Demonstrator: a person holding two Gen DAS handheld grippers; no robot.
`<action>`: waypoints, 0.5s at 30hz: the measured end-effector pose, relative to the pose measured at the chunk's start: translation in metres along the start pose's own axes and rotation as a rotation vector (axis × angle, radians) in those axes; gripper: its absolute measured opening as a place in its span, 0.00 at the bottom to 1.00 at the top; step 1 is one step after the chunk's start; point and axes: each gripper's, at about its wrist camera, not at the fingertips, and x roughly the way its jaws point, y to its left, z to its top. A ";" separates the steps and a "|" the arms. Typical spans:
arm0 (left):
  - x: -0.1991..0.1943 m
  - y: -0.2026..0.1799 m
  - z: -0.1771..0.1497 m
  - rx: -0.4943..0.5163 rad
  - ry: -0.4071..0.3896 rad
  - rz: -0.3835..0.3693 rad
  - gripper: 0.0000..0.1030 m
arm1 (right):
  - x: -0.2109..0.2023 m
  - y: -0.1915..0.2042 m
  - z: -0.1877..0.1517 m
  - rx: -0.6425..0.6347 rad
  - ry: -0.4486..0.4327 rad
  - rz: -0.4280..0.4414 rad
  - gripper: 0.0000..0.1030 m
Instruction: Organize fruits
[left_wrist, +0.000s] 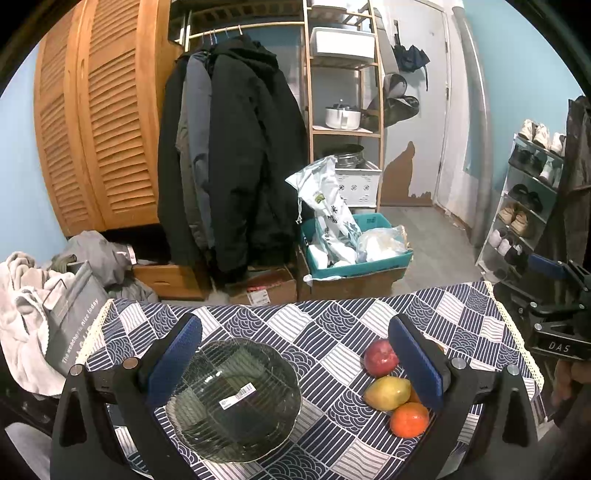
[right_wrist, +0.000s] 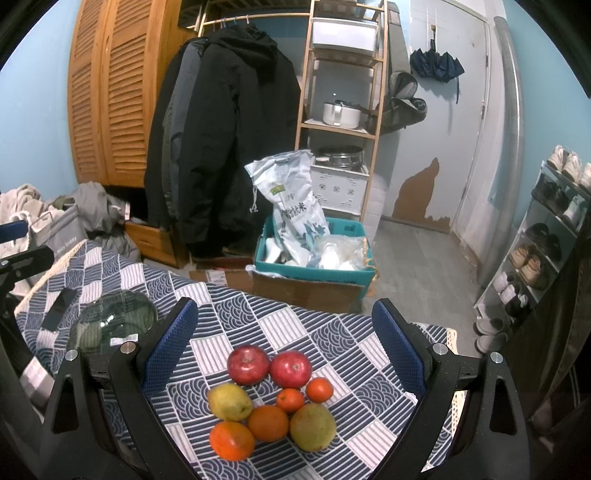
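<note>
Fruits lie in a loose cluster on the blue-and-white patterned tablecloth, toward the right end of the table: two red apples side by side at the far edge of the group, a yellow pear to the near left of them, two small tangerines just beside each other in the middle, two oranges at the near side and a greenish pear at the near right, touching the larger fruit around it. A glass plate with a white barcode sticker sits on the left part of the cloth, apart from the fruit and holding none of it. The left gripper hangs over the table with its blue-padded fingers spread wide and nothing between them, the plate below its left finger and a red apple, pear and orange beside its right finger. The right gripper hovers above the cluster, also spread wide and holding nothing, the fruit lying in the gap between its fingers
</note>
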 end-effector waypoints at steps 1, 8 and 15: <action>0.000 -0.001 -0.001 -0.001 0.001 0.000 0.99 | 0.000 0.000 0.000 0.000 0.000 0.000 0.91; -0.001 -0.002 -0.003 -0.001 0.000 0.000 0.99 | 0.001 0.001 0.000 -0.002 0.003 -0.001 0.91; 0.000 -0.001 -0.002 -0.002 0.001 -0.002 0.99 | 0.001 0.001 -0.001 -0.001 0.003 -0.001 0.91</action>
